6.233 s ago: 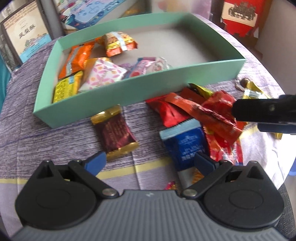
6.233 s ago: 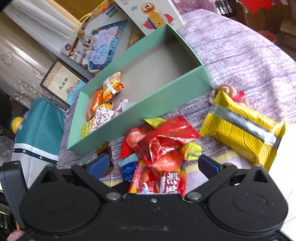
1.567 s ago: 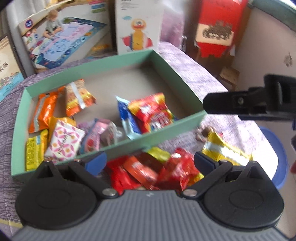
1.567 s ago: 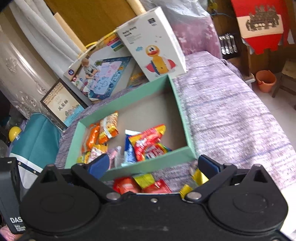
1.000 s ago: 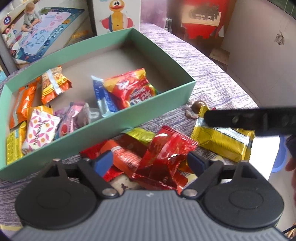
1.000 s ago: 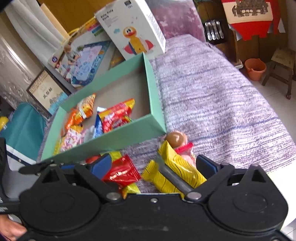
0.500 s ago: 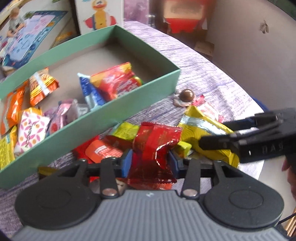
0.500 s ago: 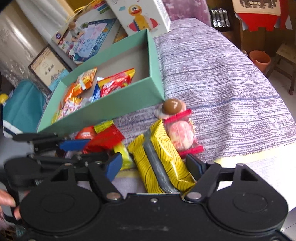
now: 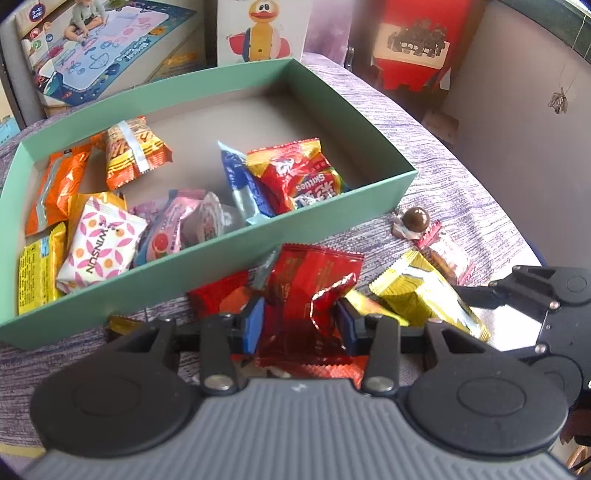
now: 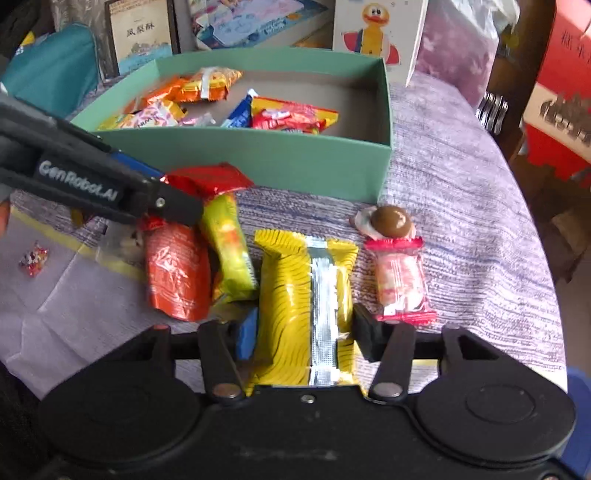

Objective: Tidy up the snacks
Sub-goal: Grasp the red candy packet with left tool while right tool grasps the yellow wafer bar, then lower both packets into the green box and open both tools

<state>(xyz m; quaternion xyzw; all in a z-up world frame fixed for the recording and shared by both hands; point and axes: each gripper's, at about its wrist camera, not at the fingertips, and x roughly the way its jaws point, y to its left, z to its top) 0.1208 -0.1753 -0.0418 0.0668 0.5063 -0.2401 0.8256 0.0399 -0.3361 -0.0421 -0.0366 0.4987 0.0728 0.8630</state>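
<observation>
A green box [image 9: 258, 236] [image 10: 258, 155] holds several snack packets on a purple cloth. In front of it lies a loose heap. My left gripper [image 9: 301, 326] is shut on a crinkled red foil packet [image 9: 306, 288] from that heap; the same gripper [image 10: 177, 210] enters the right wrist view from the left. My right gripper [image 10: 306, 334] has its jaws closing on a yellow packet with a silver stripe [image 10: 306, 288], and both pads touch its sides. The yellow packet [image 9: 424, 295] lies right of the red one, with a right fingertip [image 9: 476, 295] at its edge.
A chocolate ball [image 10: 391, 219] and a pink-and-white candy packet [image 10: 400, 284] lie right of the yellow packet. An orange-red packet [image 10: 173, 269] and a green-yellow one [image 10: 229, 247] lie to its left. A small candy [image 10: 33, 258] sits far left. Toy boxes [image 9: 258, 33] stand behind.
My left jaws closed on the red packet a second ago and still hold it. My right gripper rolled, moved over the yellow packet and narrowed its jaws onto it.
</observation>
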